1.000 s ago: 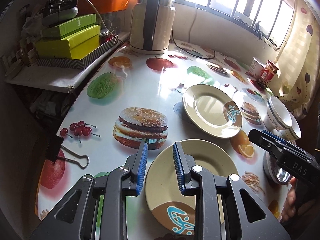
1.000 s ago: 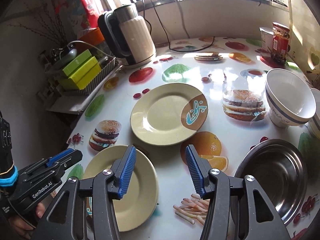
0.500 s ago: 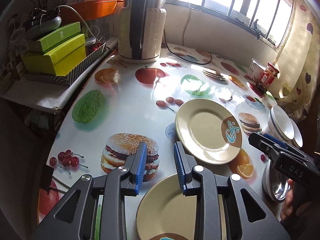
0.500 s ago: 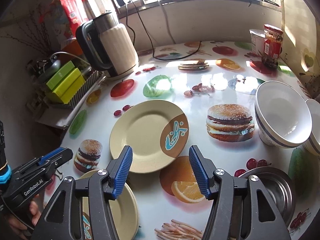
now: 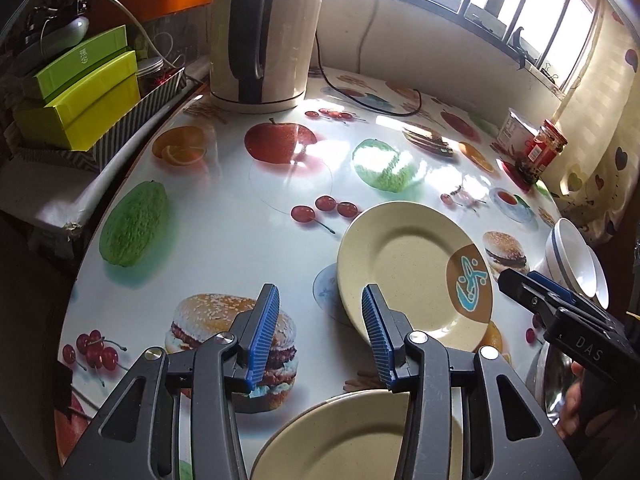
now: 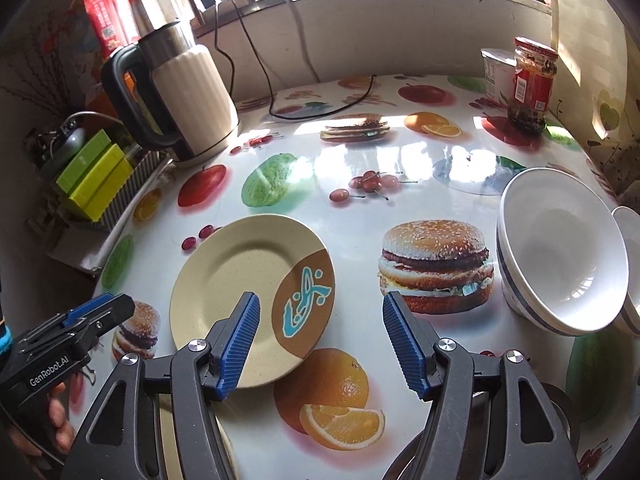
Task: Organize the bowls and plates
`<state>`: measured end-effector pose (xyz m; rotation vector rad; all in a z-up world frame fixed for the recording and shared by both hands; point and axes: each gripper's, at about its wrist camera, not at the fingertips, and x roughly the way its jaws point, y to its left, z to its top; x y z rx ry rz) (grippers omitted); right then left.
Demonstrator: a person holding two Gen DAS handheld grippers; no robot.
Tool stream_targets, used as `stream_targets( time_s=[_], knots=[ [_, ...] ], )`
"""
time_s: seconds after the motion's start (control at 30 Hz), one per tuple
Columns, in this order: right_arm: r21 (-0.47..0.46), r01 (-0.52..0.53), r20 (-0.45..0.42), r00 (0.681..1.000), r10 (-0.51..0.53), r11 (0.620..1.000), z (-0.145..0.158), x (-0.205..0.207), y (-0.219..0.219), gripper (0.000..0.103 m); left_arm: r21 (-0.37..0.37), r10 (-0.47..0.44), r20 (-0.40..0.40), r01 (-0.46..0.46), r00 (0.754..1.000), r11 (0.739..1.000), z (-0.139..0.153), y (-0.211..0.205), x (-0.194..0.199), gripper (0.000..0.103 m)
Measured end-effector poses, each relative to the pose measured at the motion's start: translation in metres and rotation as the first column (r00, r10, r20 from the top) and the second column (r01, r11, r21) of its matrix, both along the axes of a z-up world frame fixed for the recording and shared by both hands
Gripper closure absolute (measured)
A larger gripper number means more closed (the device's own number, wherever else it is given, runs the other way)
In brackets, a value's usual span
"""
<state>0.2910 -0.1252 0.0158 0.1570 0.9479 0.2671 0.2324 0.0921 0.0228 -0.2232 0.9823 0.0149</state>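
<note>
Both grippers, left gripper (image 5: 320, 334) and right gripper (image 6: 320, 344), are hanging wide open, holding nothing, facing the middle plate (image 6: 244, 296) for grabbing.

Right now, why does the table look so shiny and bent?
Left wrist view: window light glares off the glossy tablecloth near the kettle; fisheye curves its edges. Right wrist view: the same glare mid-table, and the white bowl bulges near the frame edge.

Near plate (image 5: 340, 440) cut off btm; steel bowl (image 5: 552, 376) mostly hidden.
</note>
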Motion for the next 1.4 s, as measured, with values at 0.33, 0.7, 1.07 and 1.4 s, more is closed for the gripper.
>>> stream_targets(
  time_s=[0.33,0.7,1.07,1.4],
  knots=[
    [-0.004,-0.026,-0.032,0.999,0.026,1.000,-0.014,0.018,0.008,0.038,-0.016,0.016,-0.016,-0.016,1.000,1.000,-0.008,0.001,0.017,0.059],
    [0.015,-0.045,-0.064,0.997,0.046,0.999,-0.026,0.026,0.014,0.046,-0.055,0.014,-0.065,-0.018,0.998,0.998,-0.025,-0.001,0.028,0.059],
    [0.033,-0.050,-0.092,0.994,0.053,0.998,-0.032,0.029,0.013,0.061,-0.066,0.002,-0.076,-0.007,0.997,0.998,-0.029,-0.003,0.032,0.059],
    [0.038,-0.056,-0.103,0.993,0.060,0.998,-0.037,0.030,0.013,0.075,-0.052,-0.017,-0.070,0.013,0.997,0.999,-0.029,-0.009,0.033,0.077]
  ],
)
